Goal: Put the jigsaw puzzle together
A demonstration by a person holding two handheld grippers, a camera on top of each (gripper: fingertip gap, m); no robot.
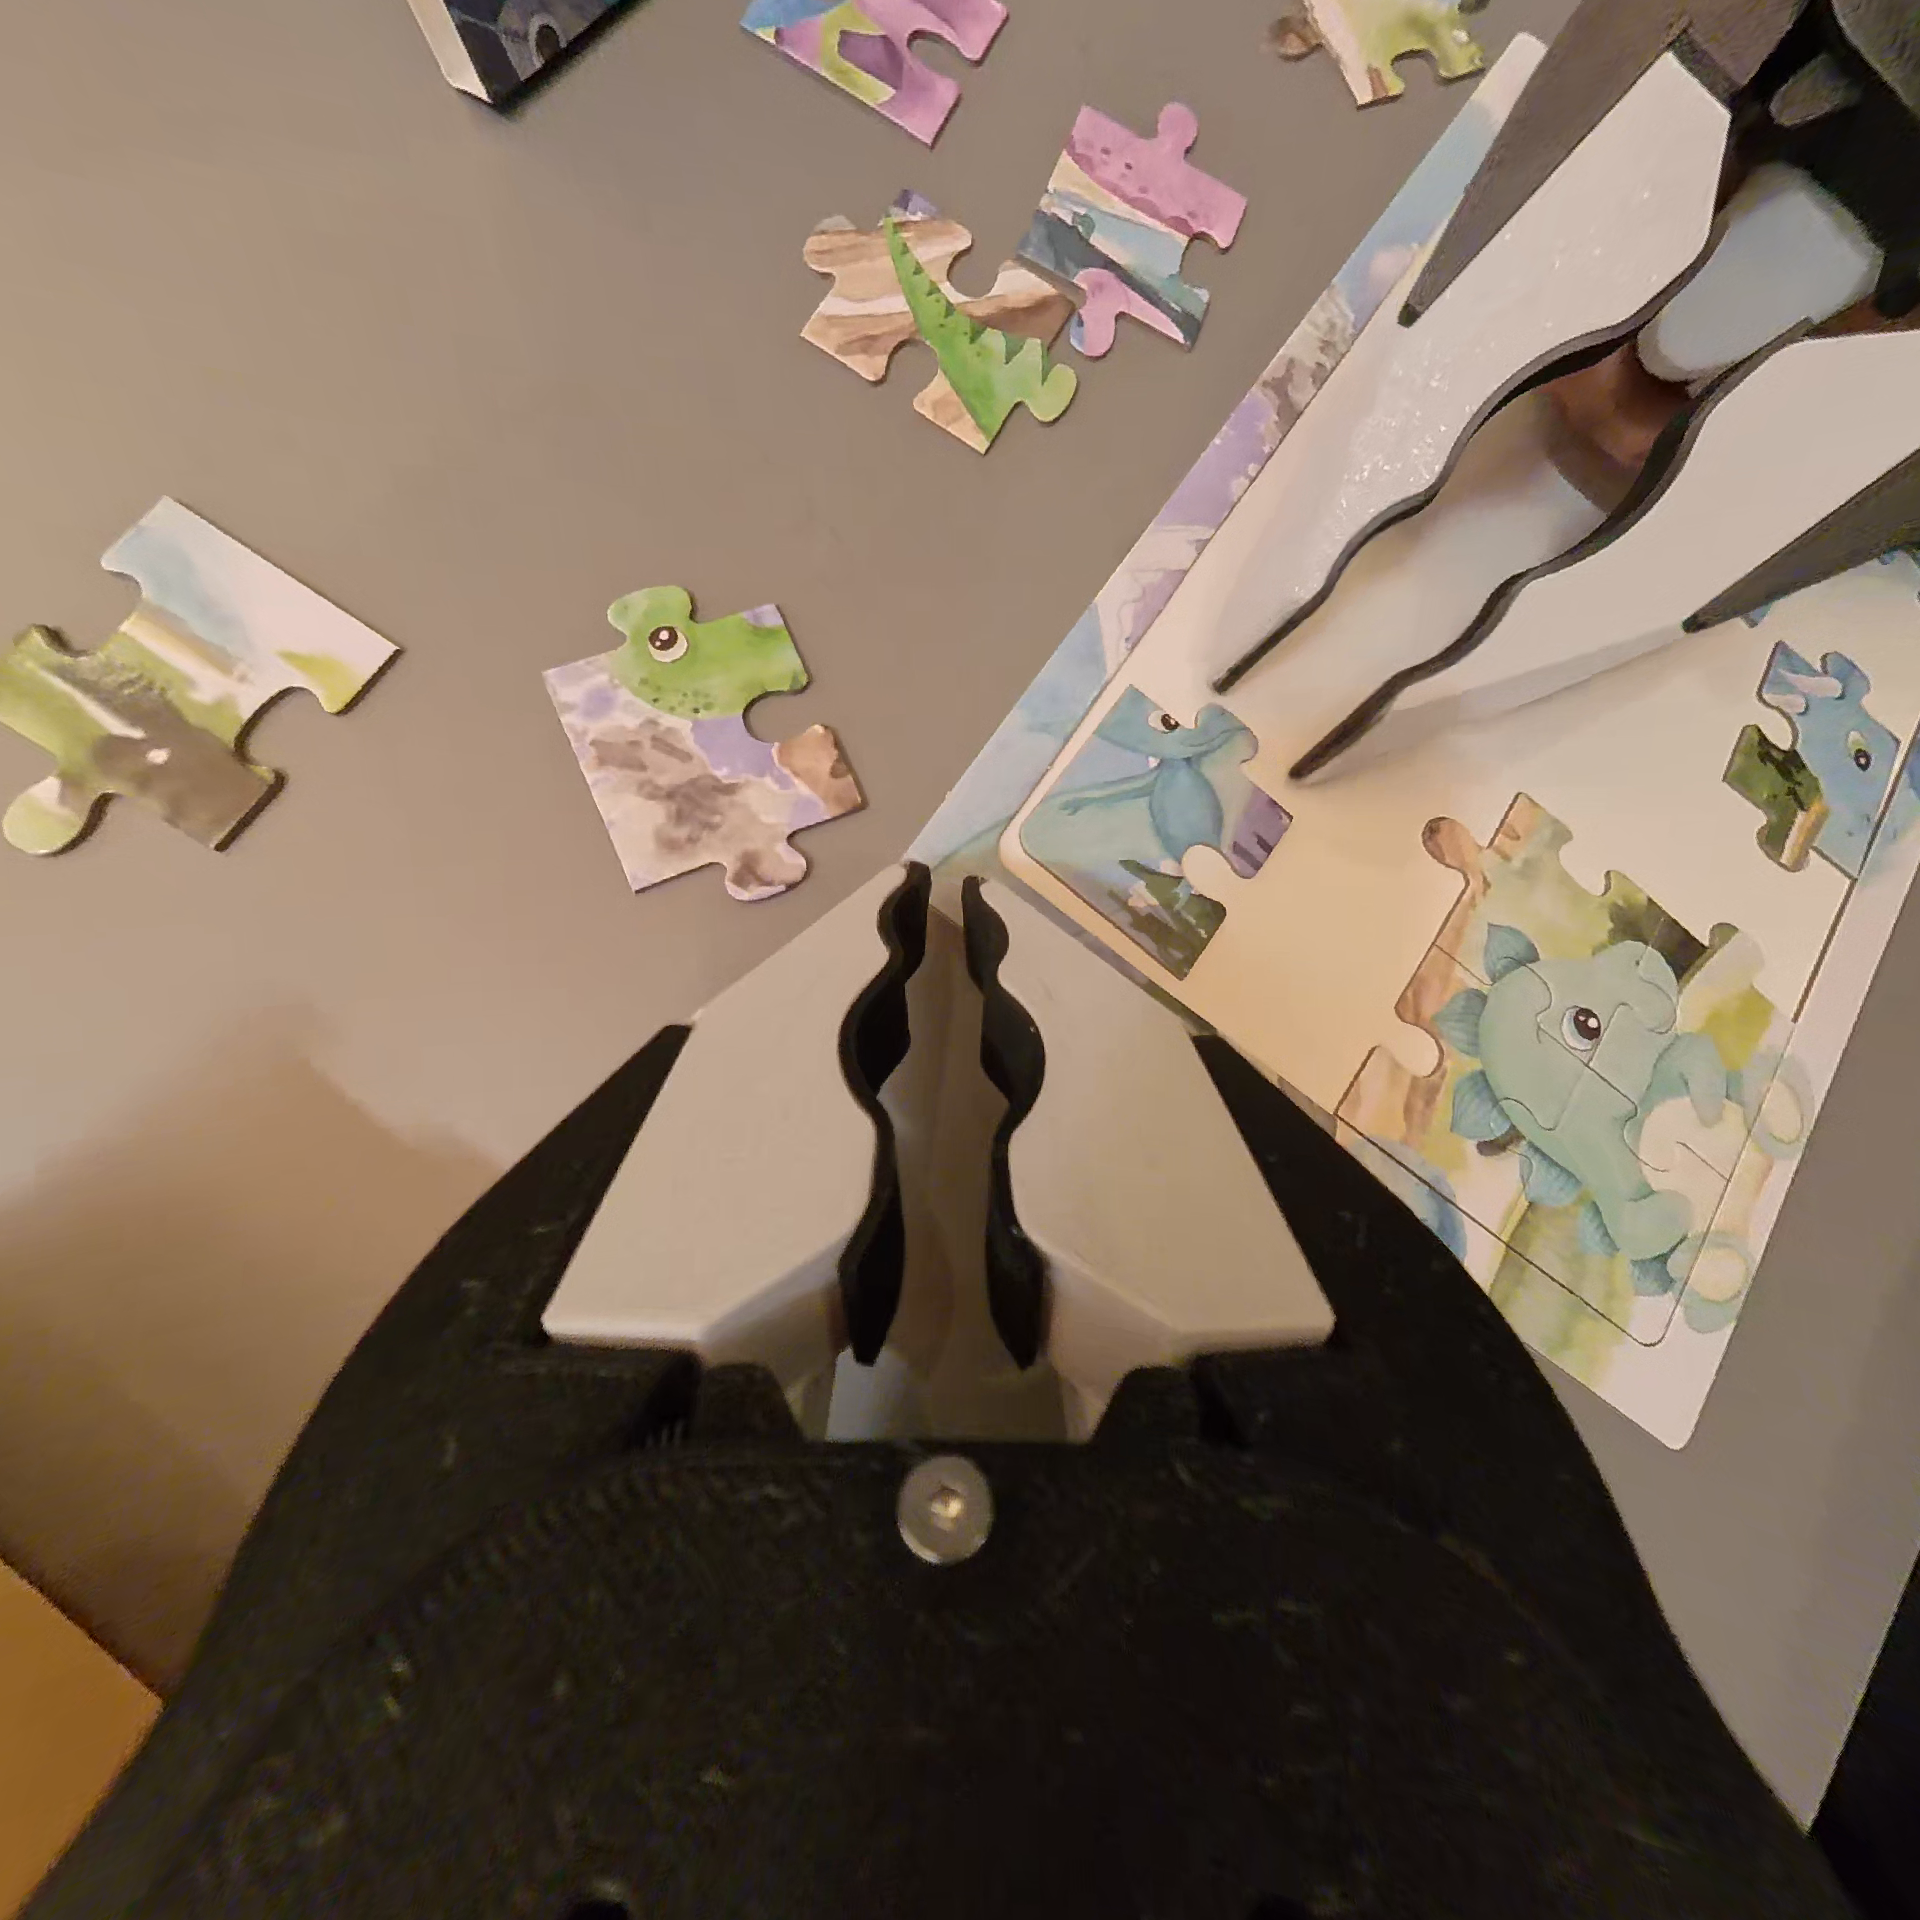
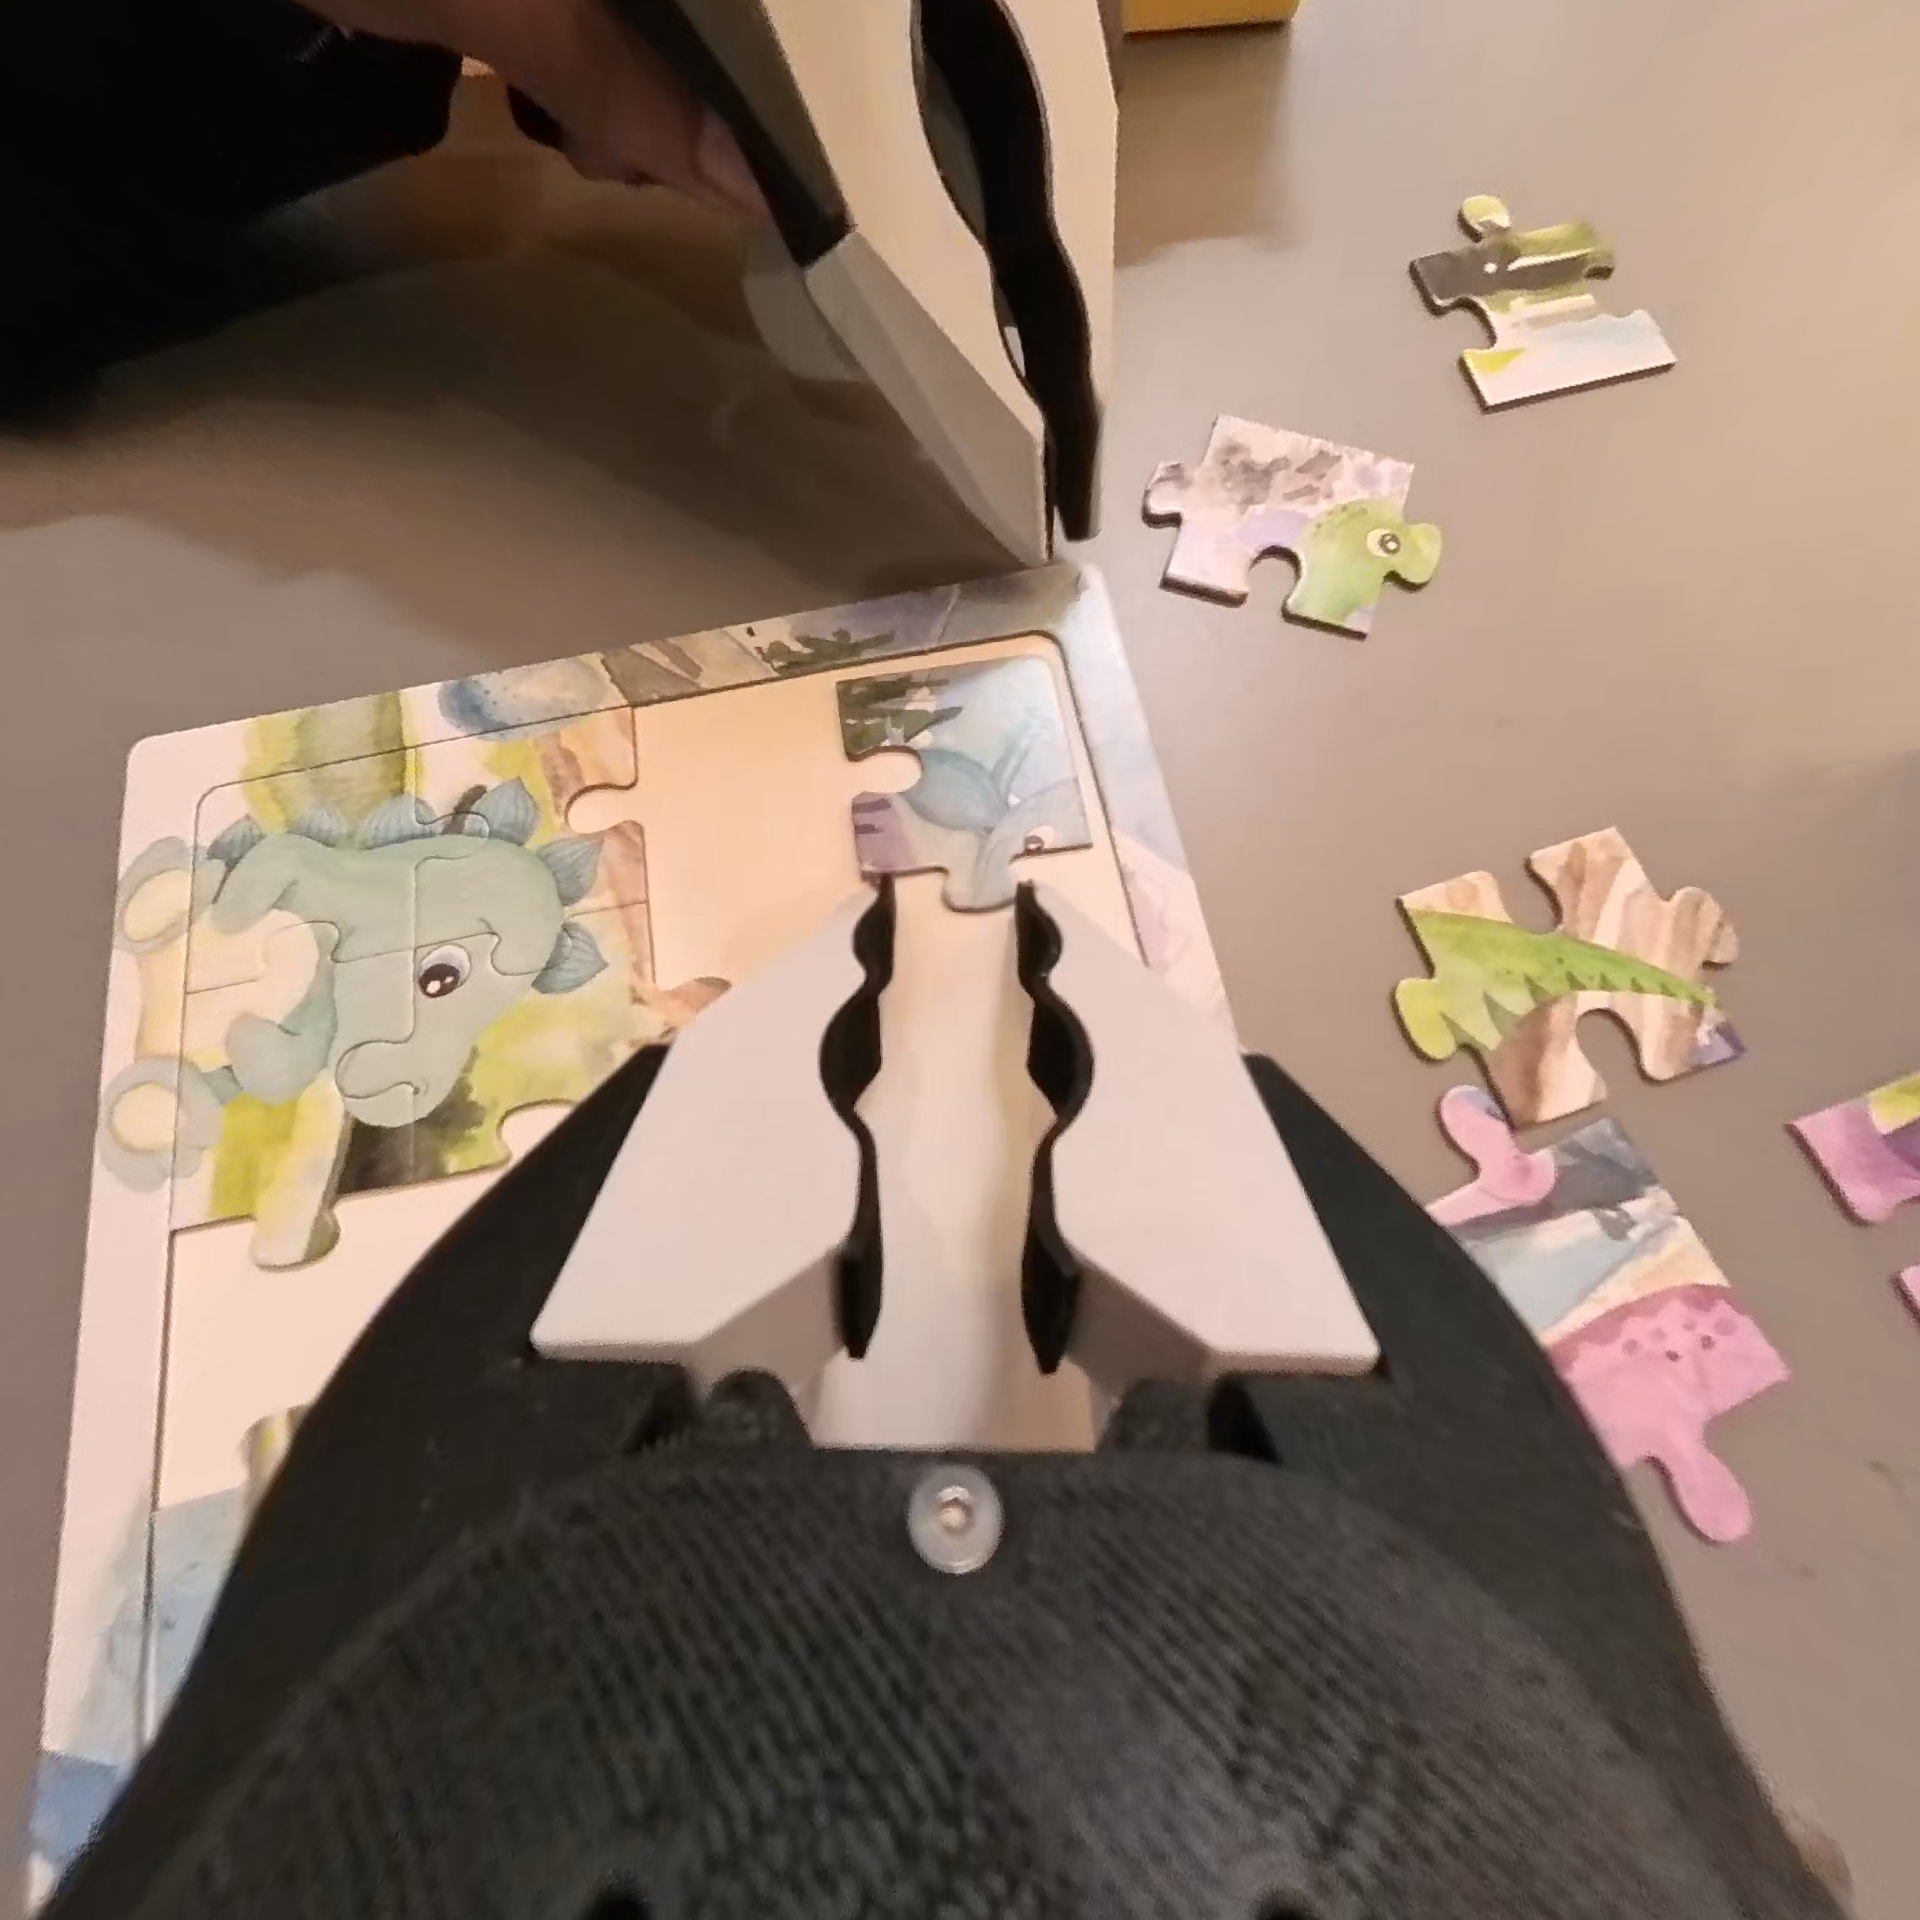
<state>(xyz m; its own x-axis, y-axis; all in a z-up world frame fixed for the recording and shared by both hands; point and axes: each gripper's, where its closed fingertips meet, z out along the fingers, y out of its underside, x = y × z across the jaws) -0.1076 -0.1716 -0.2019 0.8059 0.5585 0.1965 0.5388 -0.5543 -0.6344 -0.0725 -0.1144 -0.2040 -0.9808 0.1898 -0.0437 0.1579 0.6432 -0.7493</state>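
The white puzzle tray (image 1: 1340, 873) lies on the grey table and also shows in the right wrist view (image 2: 727, 810). In it sit a joined teal dinosaur cluster (image 1: 1558, 1060) (image 2: 416, 966), a blue dinosaur corner piece (image 1: 1153, 821) (image 2: 966, 790) and another blue piece (image 1: 1818, 758). My left gripper (image 1: 940, 883) (image 2: 1070, 530) is shut on nothing, its tips at the tray's corner. My right gripper (image 2: 954, 888) (image 1: 1259, 725) is open and empty, its tips over the tray just beside the blue corner piece.
Loose pieces lie on the table beside the tray: a green dinosaur head piece (image 1: 696, 738) (image 2: 1299, 530), a green tail piece (image 1: 935, 322) (image 2: 1558, 977), a pink piece (image 1: 1132, 229) (image 2: 1621, 1320), a grey-green piece (image 1: 177, 675) (image 2: 1538, 301). A box (image 1: 499, 42) stands at the far edge. The left gripper's tips are roughly 7 centimeters from the right gripper's.
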